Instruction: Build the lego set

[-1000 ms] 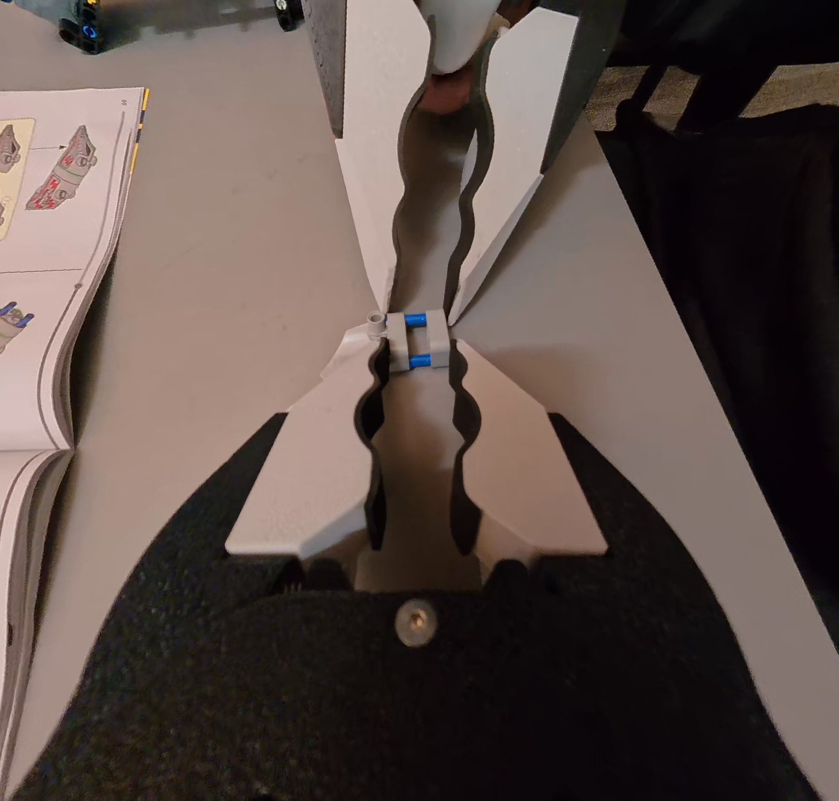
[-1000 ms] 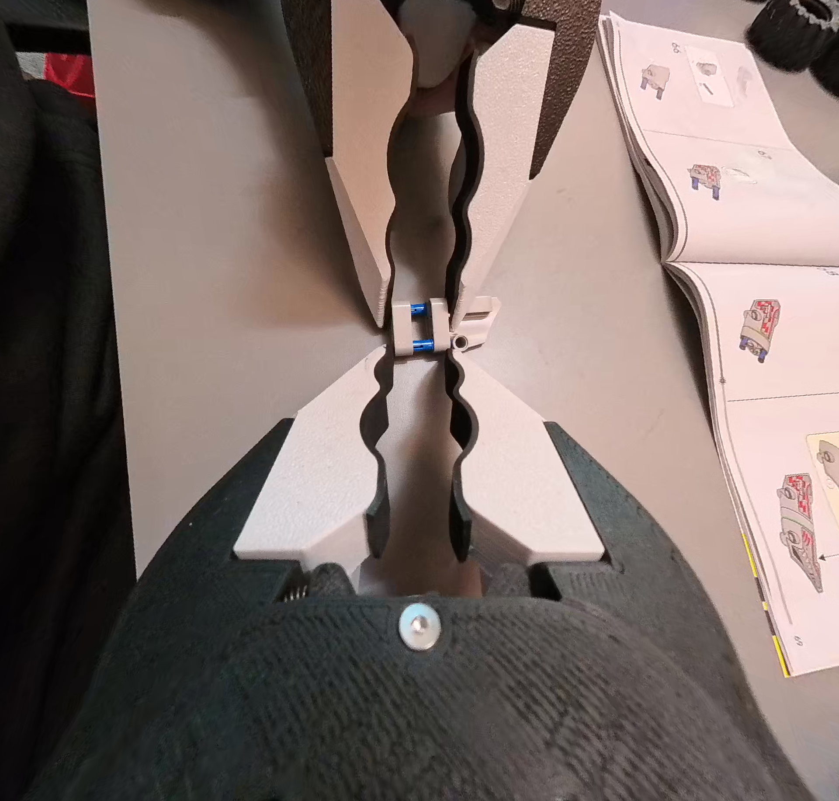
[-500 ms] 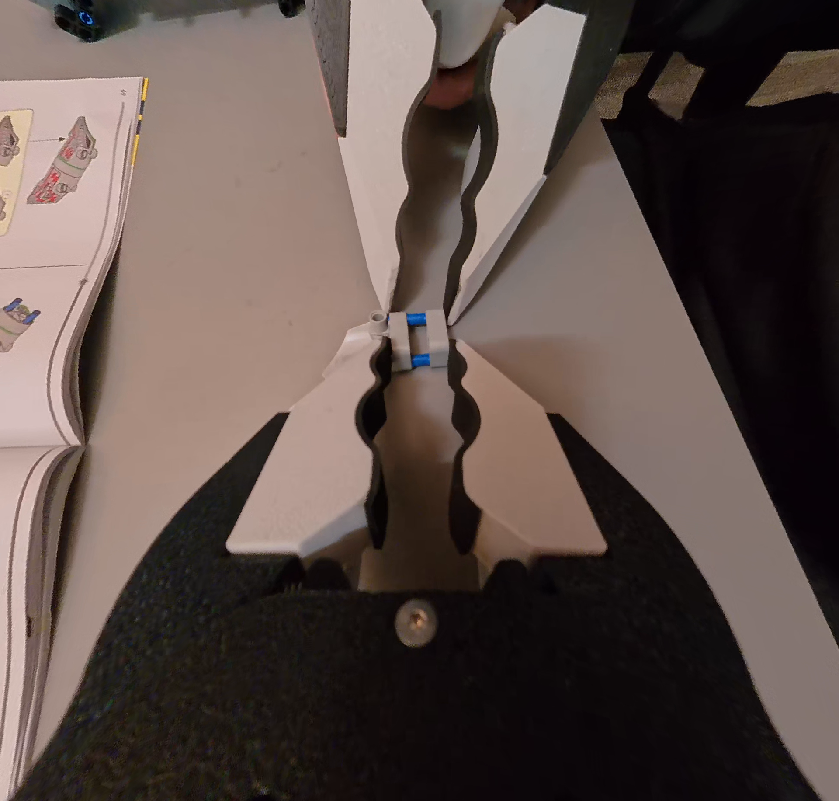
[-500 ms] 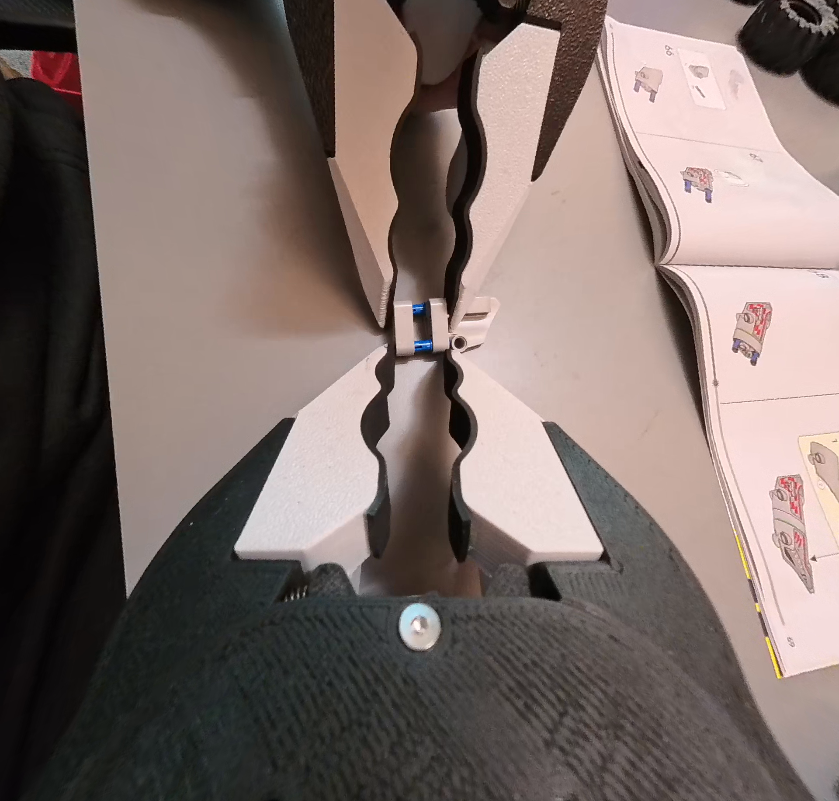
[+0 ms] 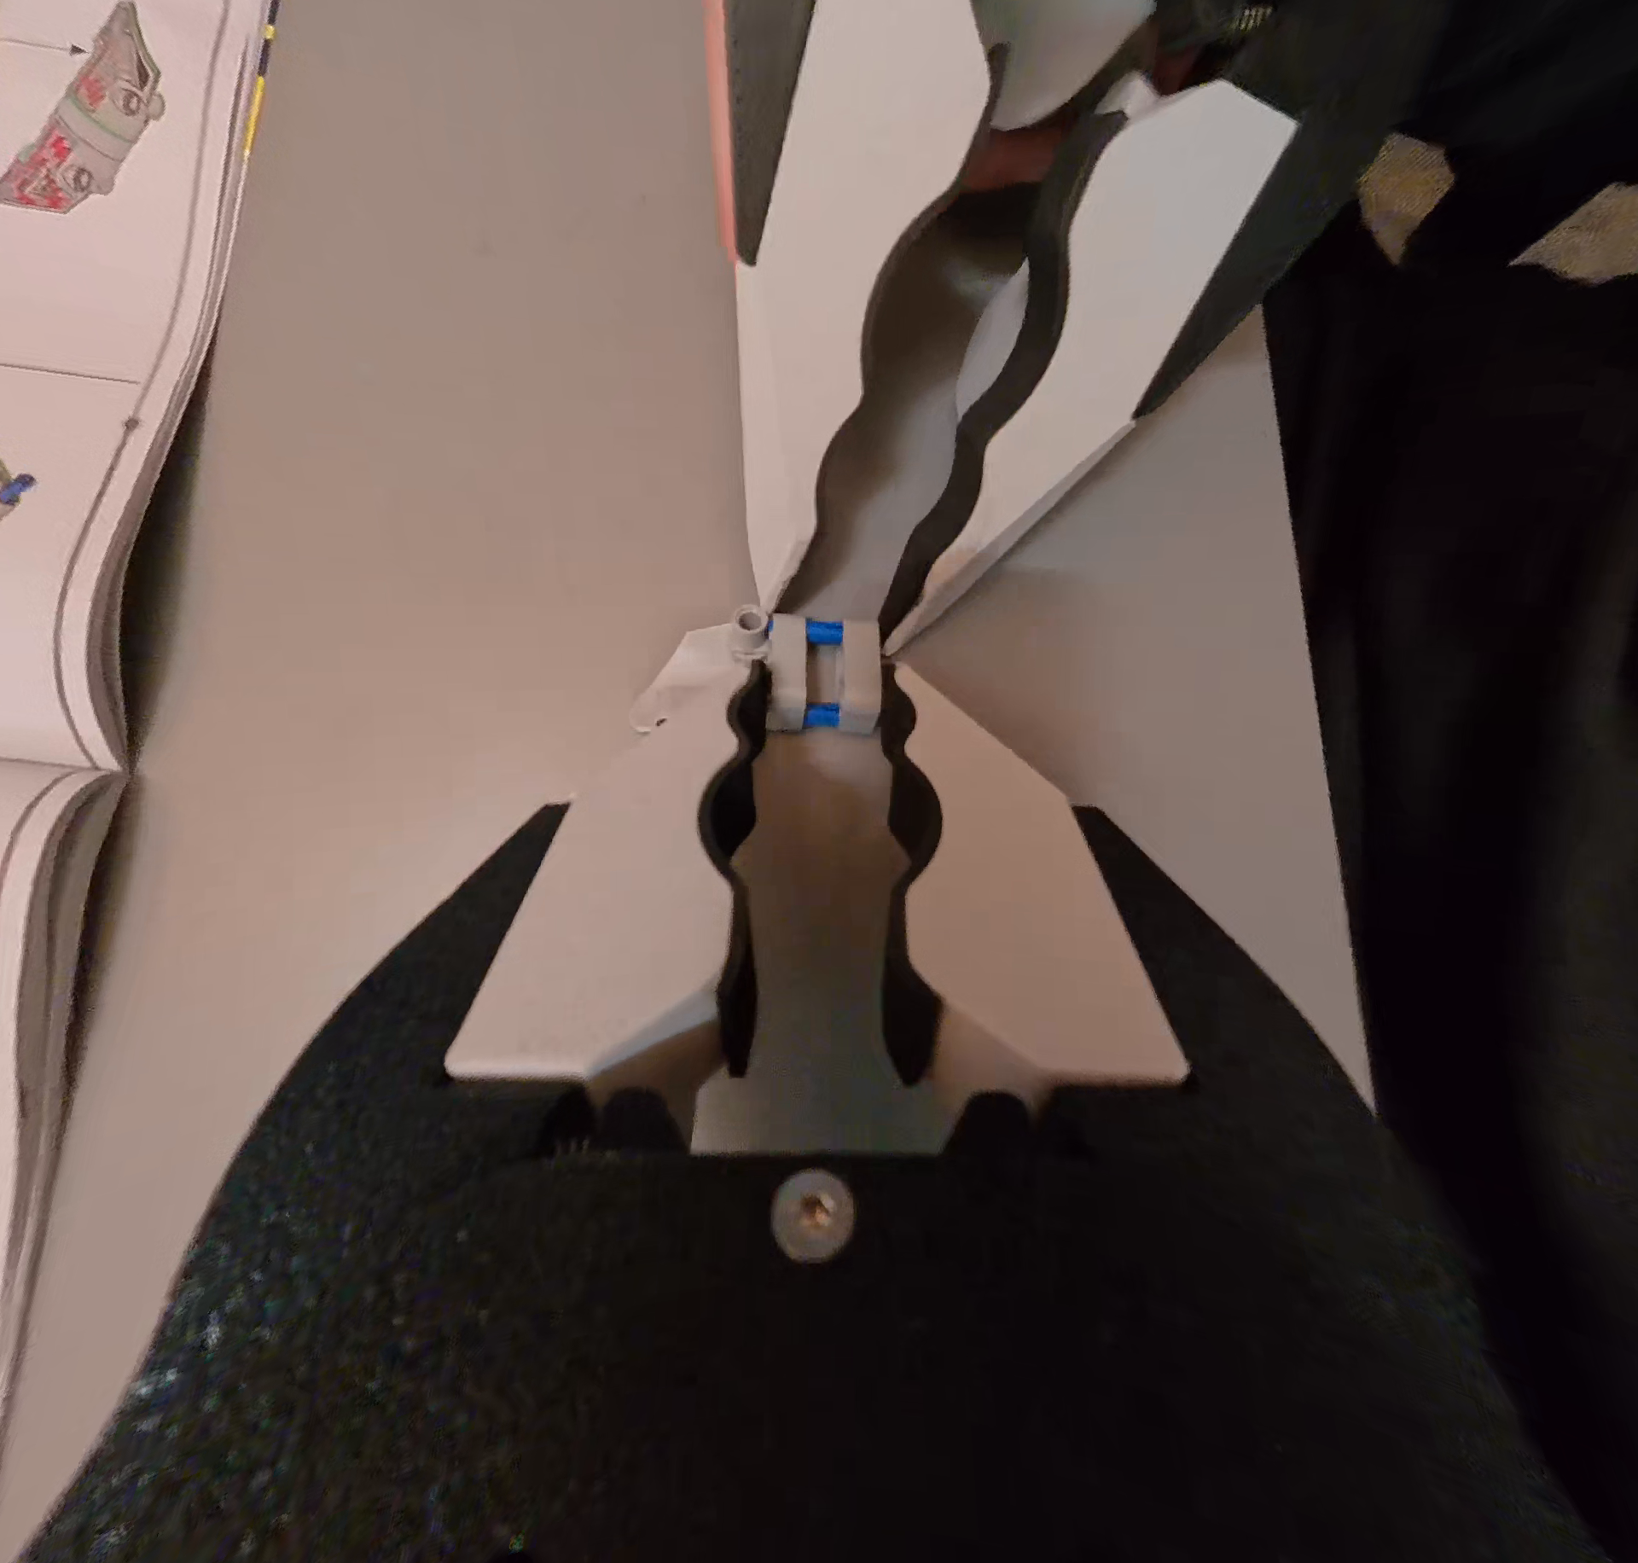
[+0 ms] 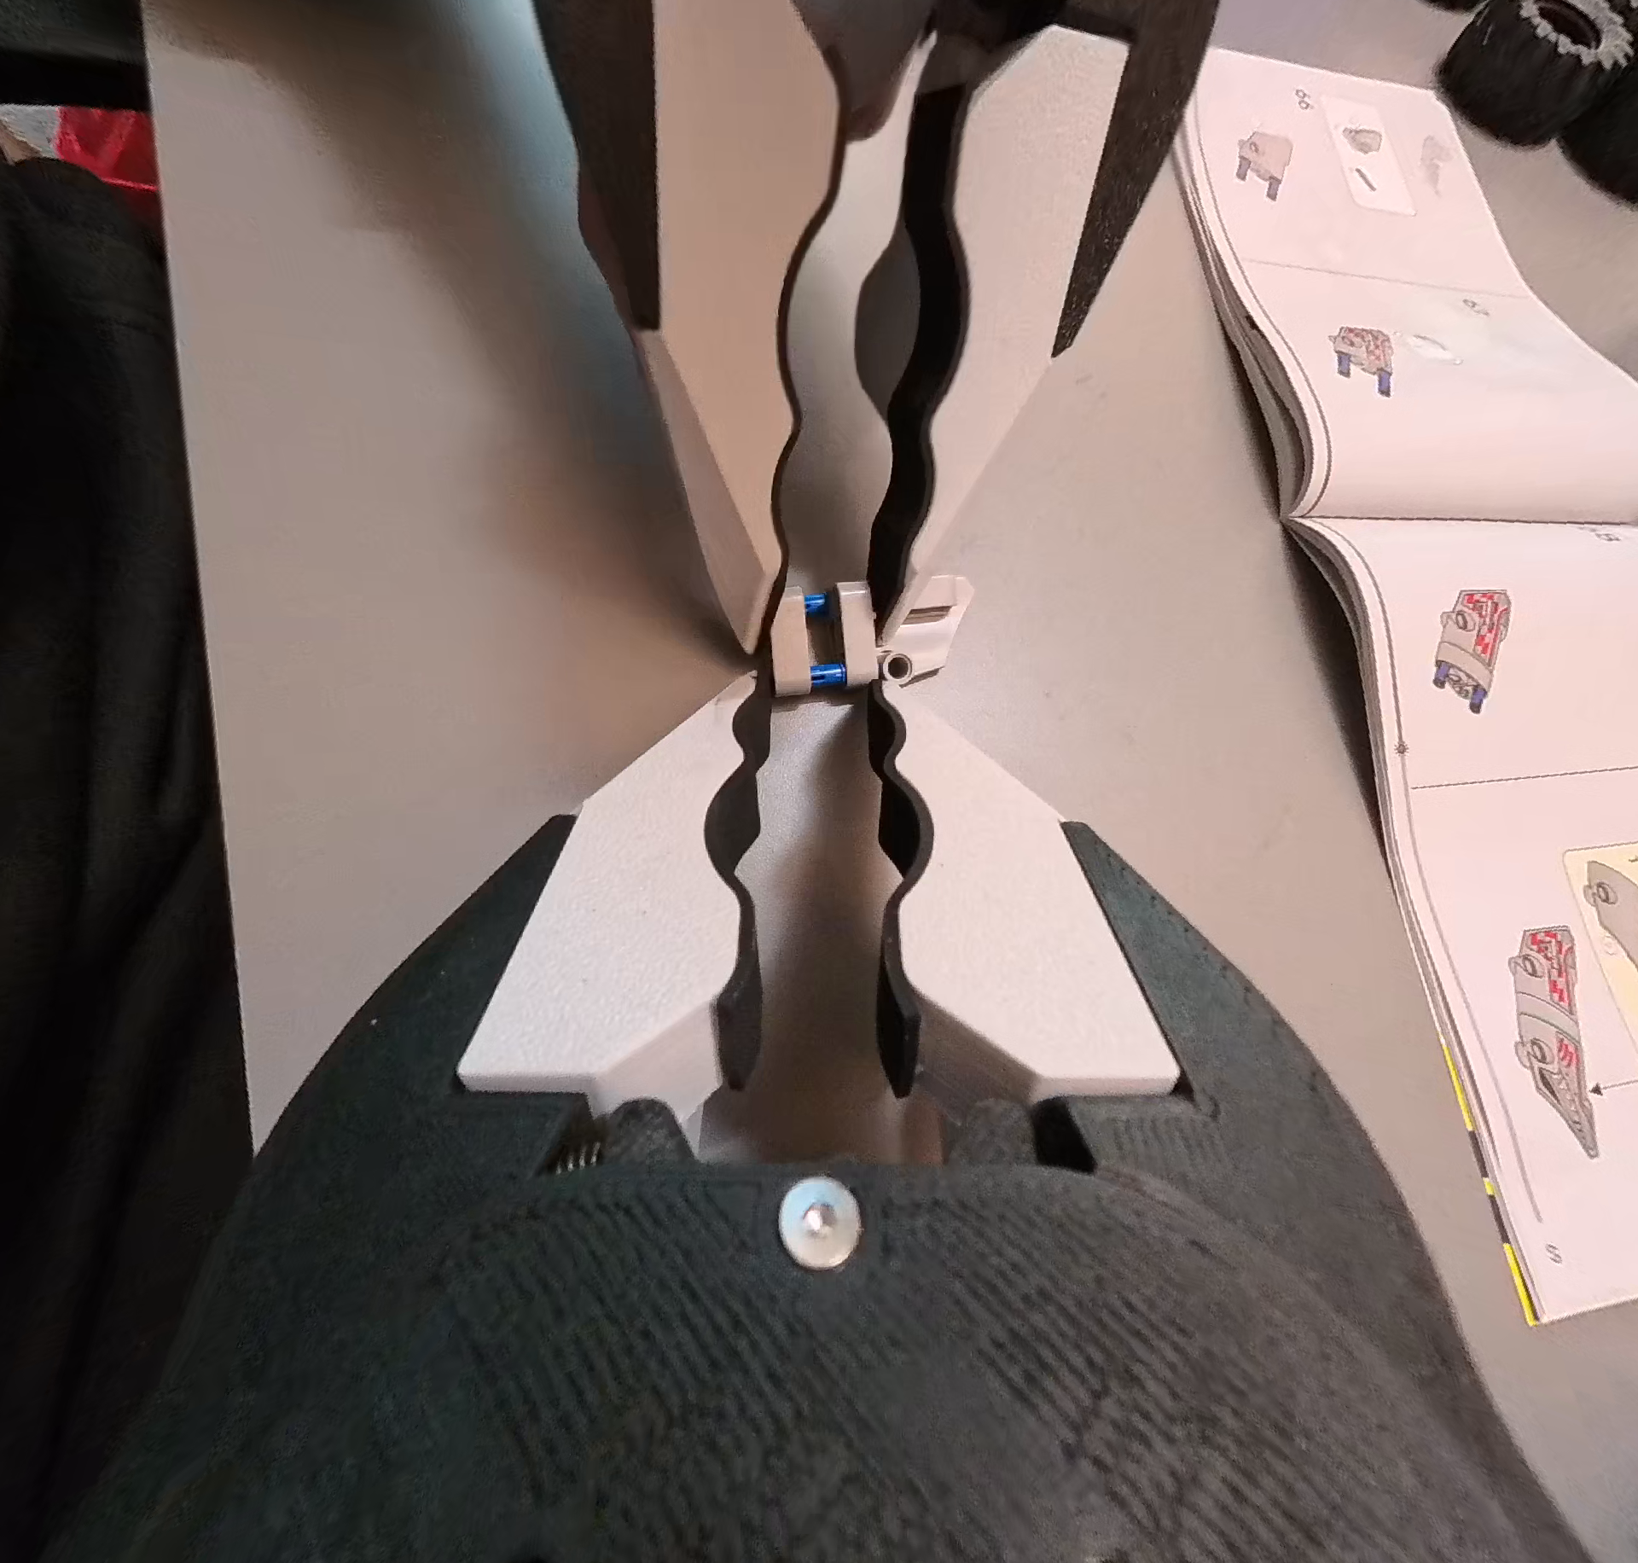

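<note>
A small grey lego assembly point(image 5: 820, 674) is made of two grey beams joined by two blue pins, with a grey panel piece on one side. It is held just above the grey table point(image 5: 443, 545). My left gripper point(image 5: 824, 709) is shut on its near end. My right gripper point(image 5: 829, 621) comes in from the opposite side and is shut on its far end. In the right wrist view the same assembly point(image 6: 820, 638) sits between my right gripper point(image 6: 811, 705) below and my left gripper point(image 6: 824, 612) above, tip to tip.
An open instruction booklet point(image 5: 89, 279) lies on the table and also shows in the right wrist view point(image 6: 1462, 634). Black toothed tyres point(image 6: 1560, 31) sit beyond it. The table edge point(image 6: 204, 723) runs close by, with dark cloth point(image 5: 1462, 811) past it.
Both grippers stay shut on the assembly. The pair has shifted over the table, so the dark lego model has left the top of the left view, and the opposing gripper looks more tilted.
</note>
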The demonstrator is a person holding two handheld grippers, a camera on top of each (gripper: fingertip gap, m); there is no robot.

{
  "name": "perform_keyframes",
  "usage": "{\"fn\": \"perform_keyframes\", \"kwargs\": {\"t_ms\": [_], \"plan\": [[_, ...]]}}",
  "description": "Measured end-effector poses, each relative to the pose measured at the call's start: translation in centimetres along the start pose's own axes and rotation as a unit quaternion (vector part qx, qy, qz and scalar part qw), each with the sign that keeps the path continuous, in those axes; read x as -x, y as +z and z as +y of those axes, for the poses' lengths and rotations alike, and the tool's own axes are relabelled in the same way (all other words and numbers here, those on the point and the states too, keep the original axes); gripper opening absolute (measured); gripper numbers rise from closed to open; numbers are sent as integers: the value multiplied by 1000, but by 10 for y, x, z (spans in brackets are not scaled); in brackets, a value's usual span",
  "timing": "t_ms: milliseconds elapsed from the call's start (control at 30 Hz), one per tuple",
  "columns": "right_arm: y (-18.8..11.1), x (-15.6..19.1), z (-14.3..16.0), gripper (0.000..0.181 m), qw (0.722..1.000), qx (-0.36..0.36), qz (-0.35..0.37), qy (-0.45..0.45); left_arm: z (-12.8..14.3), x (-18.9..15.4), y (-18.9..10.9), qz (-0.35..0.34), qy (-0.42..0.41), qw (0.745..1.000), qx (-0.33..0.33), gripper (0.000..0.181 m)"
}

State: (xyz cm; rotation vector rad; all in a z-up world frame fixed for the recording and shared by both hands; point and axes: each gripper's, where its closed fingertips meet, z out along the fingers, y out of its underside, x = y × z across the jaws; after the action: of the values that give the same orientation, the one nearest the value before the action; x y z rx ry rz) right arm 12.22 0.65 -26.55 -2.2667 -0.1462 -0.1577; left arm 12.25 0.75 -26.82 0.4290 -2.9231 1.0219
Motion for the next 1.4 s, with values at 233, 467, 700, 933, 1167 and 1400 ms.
{"fn": "perform_keyframes", "kwargs": {"t_ms": [233,467,700,933,1167,1400], "plan": [[0,0,0,20,1000,0,-7,5,2,1,1,-45,75,996,29,22],[0,-3,0,26,1000,-2,2,10,-1,6,0,-18,21,1000,0,22],[-13,-33,-12,41,982,-32,184,-11,-24,35,-19,36,-190,969,-151,22],[-24,-54,-42,33,956,-111,270,-8,-49,30,-35,58,-222,945,-235,22],[-38,-57,-57,25,943,-141,296,-48,-66,20,-54,88,-197,933,-287,28],[-74,-31,-80,23,933,-328,149,22,-56,19,-65,-4,54,971,-231,49]]}}
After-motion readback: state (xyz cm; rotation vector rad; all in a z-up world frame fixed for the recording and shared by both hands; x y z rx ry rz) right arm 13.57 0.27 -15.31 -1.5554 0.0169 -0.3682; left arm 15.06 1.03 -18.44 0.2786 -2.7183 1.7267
